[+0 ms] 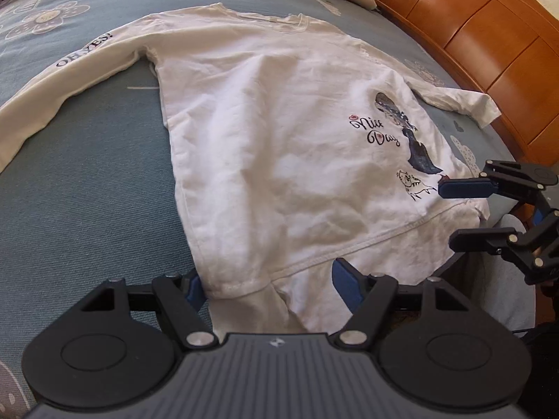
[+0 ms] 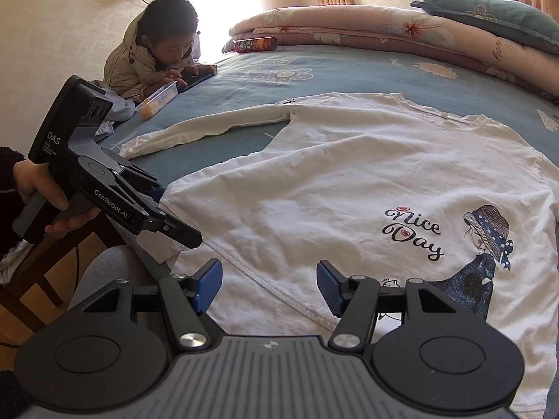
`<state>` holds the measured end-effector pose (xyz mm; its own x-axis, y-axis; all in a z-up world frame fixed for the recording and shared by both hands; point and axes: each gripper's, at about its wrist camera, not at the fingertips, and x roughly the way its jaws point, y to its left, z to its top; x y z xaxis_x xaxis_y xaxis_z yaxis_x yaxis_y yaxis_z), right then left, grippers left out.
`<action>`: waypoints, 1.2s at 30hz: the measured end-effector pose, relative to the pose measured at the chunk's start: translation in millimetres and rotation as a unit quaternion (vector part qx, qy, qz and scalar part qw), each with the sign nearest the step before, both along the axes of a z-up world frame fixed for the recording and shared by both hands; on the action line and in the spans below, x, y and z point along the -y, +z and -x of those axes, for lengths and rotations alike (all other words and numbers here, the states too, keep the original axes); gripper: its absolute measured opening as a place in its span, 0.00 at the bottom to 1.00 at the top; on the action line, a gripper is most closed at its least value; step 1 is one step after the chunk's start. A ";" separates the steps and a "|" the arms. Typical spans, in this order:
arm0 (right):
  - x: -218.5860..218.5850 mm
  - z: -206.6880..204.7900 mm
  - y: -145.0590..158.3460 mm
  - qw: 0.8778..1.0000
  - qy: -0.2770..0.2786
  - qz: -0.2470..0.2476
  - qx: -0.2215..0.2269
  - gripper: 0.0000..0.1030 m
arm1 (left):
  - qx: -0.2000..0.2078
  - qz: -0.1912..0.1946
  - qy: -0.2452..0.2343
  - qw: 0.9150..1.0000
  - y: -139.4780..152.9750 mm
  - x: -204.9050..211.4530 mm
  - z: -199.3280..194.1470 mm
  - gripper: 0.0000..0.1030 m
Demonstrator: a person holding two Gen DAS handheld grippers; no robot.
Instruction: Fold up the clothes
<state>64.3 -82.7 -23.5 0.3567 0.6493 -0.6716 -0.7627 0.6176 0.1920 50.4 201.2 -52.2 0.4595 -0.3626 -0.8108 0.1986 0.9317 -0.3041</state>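
Observation:
A white long-sleeved shirt (image 1: 279, 132) (image 2: 349, 174) printed "Nice Day" lies spread front-up on the blue flowered bed sheet (image 1: 87, 181) (image 2: 349, 70), its hem hanging over the near edge. My left gripper (image 1: 270, 288) (image 2: 174, 213) is open over the hem's left corner, with cloth between its blue pads (image 1: 346, 286) but not pinched. My right gripper (image 2: 270, 286) (image 1: 468, 214) is open over the hem near the printed girl, its pads (image 2: 332, 288) on either side of the hem seam. One sleeve (image 1: 52, 83) stretches out to the left, the other (image 1: 464, 101) to the right.
A wooden headboard (image 1: 471, 35) runs along the bed's right side. Folded quilts (image 2: 367, 24) and a pillow (image 2: 489, 14) are stacked at the far end, with a crisp can (image 2: 255, 44). A person (image 2: 157, 56) leans on the far edge beside a plastic box (image 2: 157, 99).

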 end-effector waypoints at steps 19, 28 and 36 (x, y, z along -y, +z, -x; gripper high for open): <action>-41.1 21.5 -0.6 0.997 0.078 0.004 0.007 0.63 | 0.027 -0.035 0.047 0.998 -8.8 -52.8 28.4 0.67; -27.9 15.7 -5.4 0.999 0.048 0.006 -0.005 0.63 | 0.052 0.030 -0.047 0.997 -9.9 -20.7 29.5 0.67; -25.9 15.1 -11.9 0.999 0.042 0.010 -0.012 0.63 | 0.037 0.089 -0.024 0.995 -18.1 -17.4 26.5 0.53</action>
<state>49.2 -56.8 -35.4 0.2859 0.6626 -0.6922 -0.8072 0.5558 0.1987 23.9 218.6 -70.3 0.4948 -0.5205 -0.6958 0.2698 0.8532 -0.4464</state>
